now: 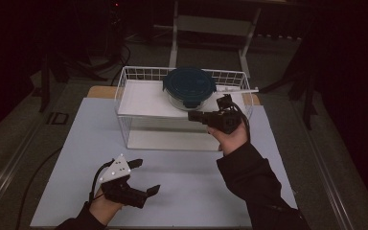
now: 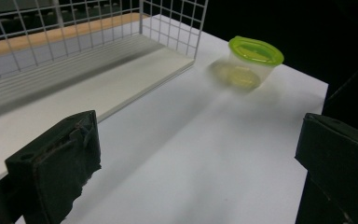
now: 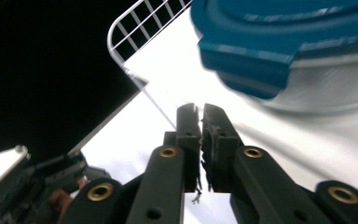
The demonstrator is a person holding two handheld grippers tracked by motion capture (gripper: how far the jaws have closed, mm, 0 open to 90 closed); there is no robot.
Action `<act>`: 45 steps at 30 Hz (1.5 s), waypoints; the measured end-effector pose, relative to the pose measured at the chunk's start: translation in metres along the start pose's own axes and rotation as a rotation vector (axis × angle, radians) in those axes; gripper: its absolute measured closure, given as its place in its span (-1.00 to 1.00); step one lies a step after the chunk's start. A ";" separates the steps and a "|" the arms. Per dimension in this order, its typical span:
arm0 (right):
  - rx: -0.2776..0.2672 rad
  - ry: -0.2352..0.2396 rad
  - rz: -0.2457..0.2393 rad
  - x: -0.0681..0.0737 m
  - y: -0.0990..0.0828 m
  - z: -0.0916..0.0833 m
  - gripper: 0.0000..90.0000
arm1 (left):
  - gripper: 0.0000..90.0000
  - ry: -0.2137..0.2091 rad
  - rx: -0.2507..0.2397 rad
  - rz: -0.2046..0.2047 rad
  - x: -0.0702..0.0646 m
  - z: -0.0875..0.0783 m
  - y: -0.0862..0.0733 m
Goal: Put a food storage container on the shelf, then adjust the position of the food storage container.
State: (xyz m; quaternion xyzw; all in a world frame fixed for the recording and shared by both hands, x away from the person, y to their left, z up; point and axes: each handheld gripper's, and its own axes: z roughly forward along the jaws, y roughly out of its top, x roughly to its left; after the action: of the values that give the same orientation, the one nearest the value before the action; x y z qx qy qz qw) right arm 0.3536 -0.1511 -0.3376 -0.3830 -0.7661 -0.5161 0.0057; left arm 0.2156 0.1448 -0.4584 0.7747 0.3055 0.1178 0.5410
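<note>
We hold our right gripper [image 1: 206, 116] nearly closed, empty, beside the blue-lidded container [image 1: 189, 87] (left gripper [image 1: 146, 176] gapes wide, empty)

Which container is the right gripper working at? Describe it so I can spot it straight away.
Find the white wire basket at the table's far side, with a white shelf across it. On that shelf's right part sits a round clear container with a dark teal lid, just beyond the right gripper. The other container, out on the table, has a lime-green lid.
</note>
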 end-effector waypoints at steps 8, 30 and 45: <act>-0.008 0.014 -0.052 0.009 -0.027 -0.017 0.55 | -1.00 -0.015 0.000 0.031 -0.002 -0.011 -0.003; -0.129 0.037 -0.048 -0.022 -0.110 -0.075 -0.55 | -1.00 -0.037 0.027 0.039 -0.006 -0.013 -0.033; -0.103 -0.091 -0.031 -0.060 -0.161 -0.123 -0.57 | -1.00 -0.031 0.017 0.025 0.000 -0.013 -0.036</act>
State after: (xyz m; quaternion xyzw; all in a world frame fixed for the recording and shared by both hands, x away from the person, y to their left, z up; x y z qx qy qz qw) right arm 0.2530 -0.3112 -0.4306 -0.3940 -0.7436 -0.5372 -0.0568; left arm 0.1965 0.1631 -0.4863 0.7849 0.2883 0.1100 0.5374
